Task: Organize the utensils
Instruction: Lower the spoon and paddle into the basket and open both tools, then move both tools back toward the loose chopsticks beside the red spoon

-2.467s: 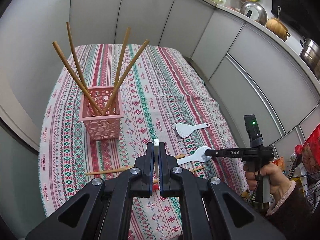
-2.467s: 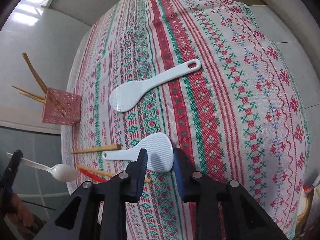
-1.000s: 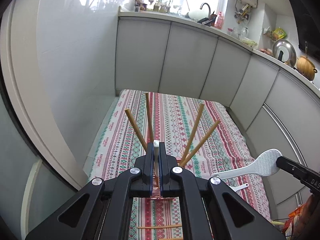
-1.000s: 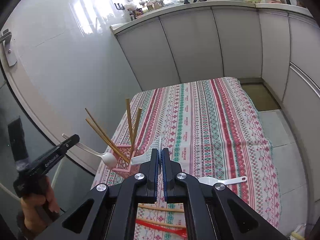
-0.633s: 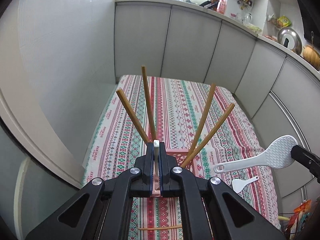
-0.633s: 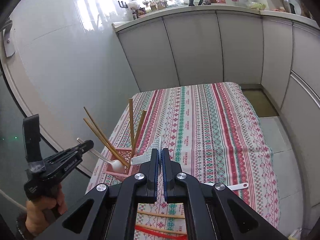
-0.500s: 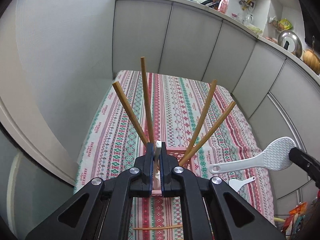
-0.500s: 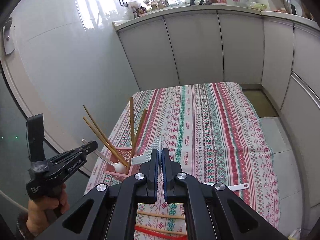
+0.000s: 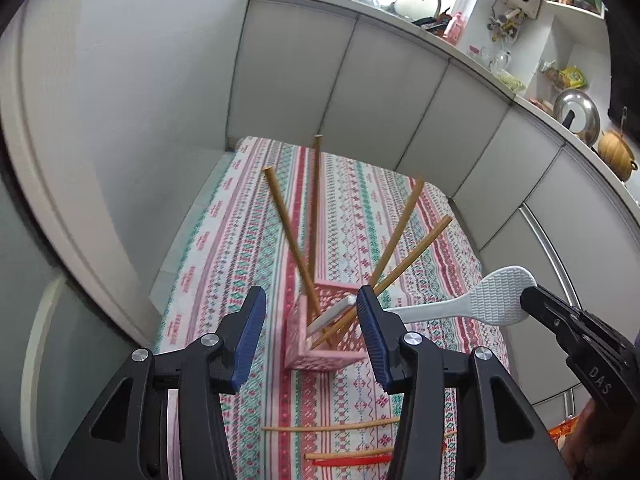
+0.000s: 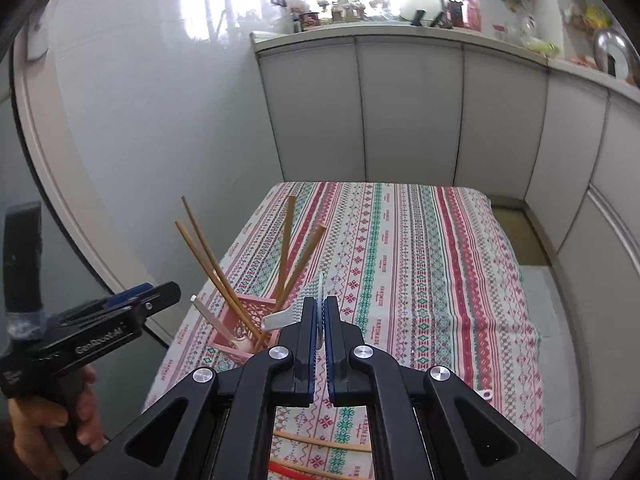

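The left claw (image 9: 311, 330) points steeply down over the pink basket (image 9: 328, 336), which stands on the striped tablecloth (image 9: 360, 208) of the table. Its jaws stand apart with nothing between the pads, having just been opening. The white spoon (image 9: 330, 316) now leans inside the basket among four upright chopsticks (image 9: 316, 216); in the right wrist view its handle (image 10: 212, 320) sticks out toward the left claw, free of it. Half a second ago that spoon was still pinched between the left jaws above the basket.

The right claw (image 10: 320, 320) also tilts downward, its jaws clamped together on the rice paddle (image 9: 480, 300). From the left wrist view the paddle's ribbed head sits at the tip of the right claw and its handle reaches toward the basket's right side, passing behind the left claw's right finger. Compared with half a second ago, the paddle has come closer to the basket and sits lower.

In the right wrist view a hand (image 10: 48, 428) grips the left tool's handle at the lower left. Loose chopsticks (image 9: 332, 426) and a red utensil (image 9: 352, 460) lie on the cloth nearer the cameras than the basket. Another white paddle's handle end (image 10: 485, 394) shows on the cloth to the right.
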Tool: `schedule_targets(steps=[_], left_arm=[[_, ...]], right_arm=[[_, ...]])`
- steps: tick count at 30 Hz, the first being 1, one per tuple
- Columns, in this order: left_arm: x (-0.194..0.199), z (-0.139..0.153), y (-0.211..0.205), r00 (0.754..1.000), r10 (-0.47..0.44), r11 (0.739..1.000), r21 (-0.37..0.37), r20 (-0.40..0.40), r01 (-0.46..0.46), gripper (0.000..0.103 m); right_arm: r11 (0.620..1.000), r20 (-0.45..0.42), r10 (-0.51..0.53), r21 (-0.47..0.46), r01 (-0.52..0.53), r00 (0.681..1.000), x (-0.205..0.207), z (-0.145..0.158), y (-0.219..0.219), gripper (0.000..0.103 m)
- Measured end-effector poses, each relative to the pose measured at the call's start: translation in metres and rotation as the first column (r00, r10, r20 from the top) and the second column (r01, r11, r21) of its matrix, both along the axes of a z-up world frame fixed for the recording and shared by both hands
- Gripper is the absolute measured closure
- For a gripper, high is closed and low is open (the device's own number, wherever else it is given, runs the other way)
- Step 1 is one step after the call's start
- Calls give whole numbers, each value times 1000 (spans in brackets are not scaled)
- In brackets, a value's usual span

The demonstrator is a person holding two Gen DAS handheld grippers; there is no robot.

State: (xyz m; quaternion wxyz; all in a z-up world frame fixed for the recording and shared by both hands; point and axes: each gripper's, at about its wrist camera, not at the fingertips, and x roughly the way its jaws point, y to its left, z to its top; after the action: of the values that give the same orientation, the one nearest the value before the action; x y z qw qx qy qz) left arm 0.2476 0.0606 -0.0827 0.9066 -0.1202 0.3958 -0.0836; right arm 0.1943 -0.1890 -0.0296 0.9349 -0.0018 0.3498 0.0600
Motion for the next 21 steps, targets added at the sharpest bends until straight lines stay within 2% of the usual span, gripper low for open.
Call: schedule_targets(steps=[7, 18, 21], left_arm=[[-13, -6, 25, 995, 47, 999, -14, -88, -49, 53], [-14, -19, 42, 987, 66, 998, -10, -145, -68, 53], [-12, -21, 43, 986, 65, 998, -15, -156, -68, 53]], right_arm=[[984, -18, 52, -170, -54, 998, 13, -12, 45, 100], [956, -81, 93, -271, -112, 992, 37, -39, 78, 100], [960, -103, 106, -250, -129, 989, 44, -46, 82, 99]])
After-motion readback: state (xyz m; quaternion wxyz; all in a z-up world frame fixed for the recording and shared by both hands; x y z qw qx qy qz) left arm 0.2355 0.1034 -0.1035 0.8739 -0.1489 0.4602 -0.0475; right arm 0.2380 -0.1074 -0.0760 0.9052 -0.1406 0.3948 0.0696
